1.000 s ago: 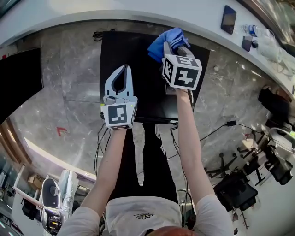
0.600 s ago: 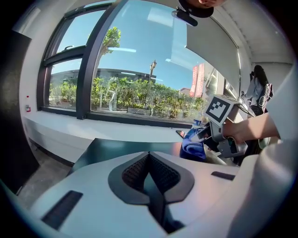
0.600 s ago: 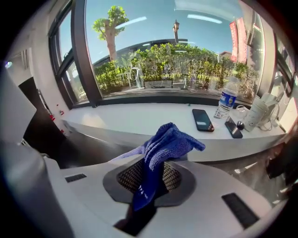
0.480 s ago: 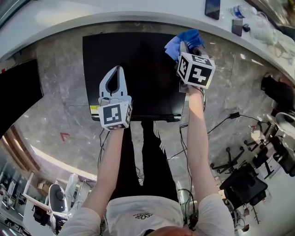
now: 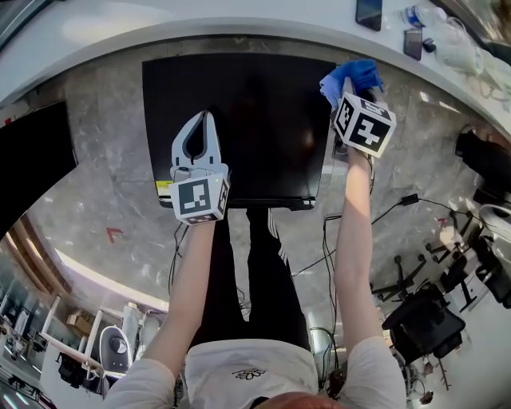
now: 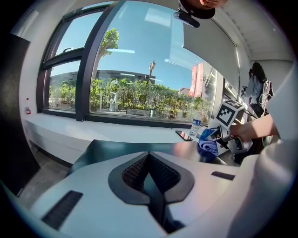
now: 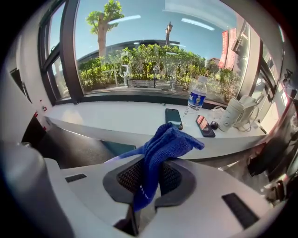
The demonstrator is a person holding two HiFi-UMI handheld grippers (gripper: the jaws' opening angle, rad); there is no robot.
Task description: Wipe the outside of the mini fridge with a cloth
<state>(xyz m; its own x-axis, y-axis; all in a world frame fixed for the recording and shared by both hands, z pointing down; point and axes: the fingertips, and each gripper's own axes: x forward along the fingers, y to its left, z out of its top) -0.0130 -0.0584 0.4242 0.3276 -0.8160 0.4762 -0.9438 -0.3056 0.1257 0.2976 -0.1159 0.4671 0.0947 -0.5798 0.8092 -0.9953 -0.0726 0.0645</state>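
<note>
From above, the black mini fridge (image 5: 255,120) shows its glossy top. My right gripper (image 5: 349,85) is shut on a blue cloth (image 5: 351,76) at the top's far right corner. The right gripper view shows the cloth (image 7: 160,148) pinched between the jaws and bunched up over them, with a strip of the fridge top (image 7: 116,148) below. My left gripper (image 5: 208,118) hovers over the left part of the top, jaws together and nothing in them. The left gripper view looks across the fridge top (image 6: 139,146) to the cloth (image 6: 208,145) and the right gripper's marker cube (image 6: 230,114).
A white window sill (image 5: 239,24) runs behind the fridge, carrying two phones (image 7: 173,117) (image 7: 205,125), a water bottle (image 7: 197,98) and a white kettle (image 7: 235,111). Cables (image 5: 375,224) trail on the marble floor at right, near office chairs (image 5: 423,319). A dark cabinet (image 5: 32,152) stands left.
The right gripper has carried the cloth rightward along the fridge top's far edge to its right corner. The left gripper has hardly moved in the last half second.
</note>
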